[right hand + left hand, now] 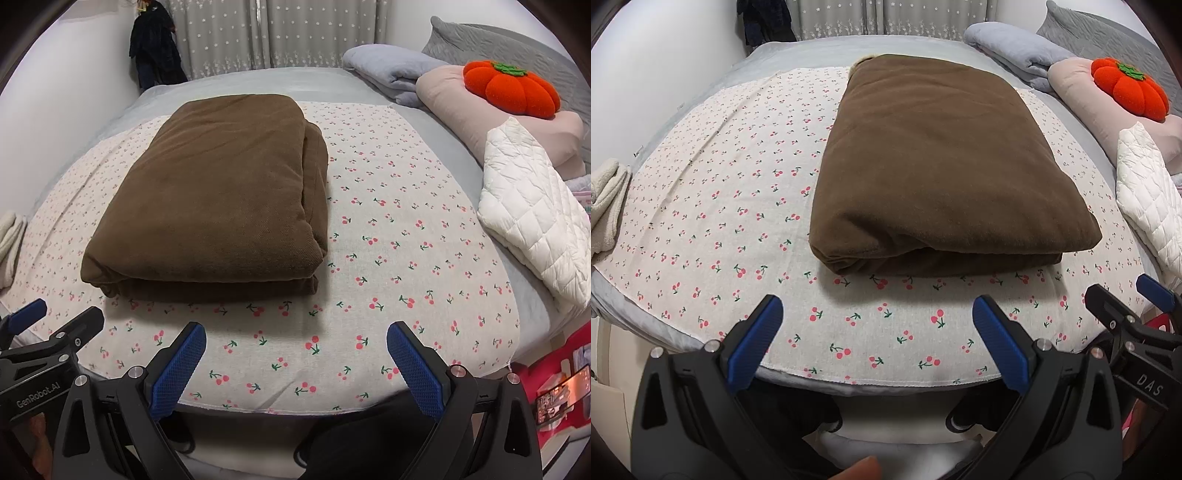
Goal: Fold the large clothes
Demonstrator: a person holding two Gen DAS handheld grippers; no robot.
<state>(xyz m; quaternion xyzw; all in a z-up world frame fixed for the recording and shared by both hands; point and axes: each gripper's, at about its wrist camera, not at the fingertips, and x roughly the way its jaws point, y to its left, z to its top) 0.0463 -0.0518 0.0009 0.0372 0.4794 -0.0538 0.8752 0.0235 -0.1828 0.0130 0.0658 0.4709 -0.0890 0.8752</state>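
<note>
A large brown garment (pixel 942 162) (pixel 218 199) lies folded into a thick rectangle on a cherry-print sheet (pixel 720 206) (pixel 406 240) spread over the bed. My left gripper (pixel 877 314) hangs open above the sheet's near edge, just short of the fold, holding nothing. My right gripper (pixel 295 339) is open too, near the same edge and a little right of the brown bundle. Each gripper shows at the side of the other's view: the right gripper (pixel 1123 299) in the left wrist view, the left gripper (pixel 62 314) in the right wrist view.
A white quilted jacket (pixel 532 221) lies at the bed's right side, beside a pink pillow (pixel 491 110) with an orange pumpkin cushion (pixel 511 90) and a folded grey blanket (pixel 388 66). A cream cloth (pixel 605 206) sits at the left edge. Curtains and dark hanging clothes (pixel 155 48) stand behind.
</note>
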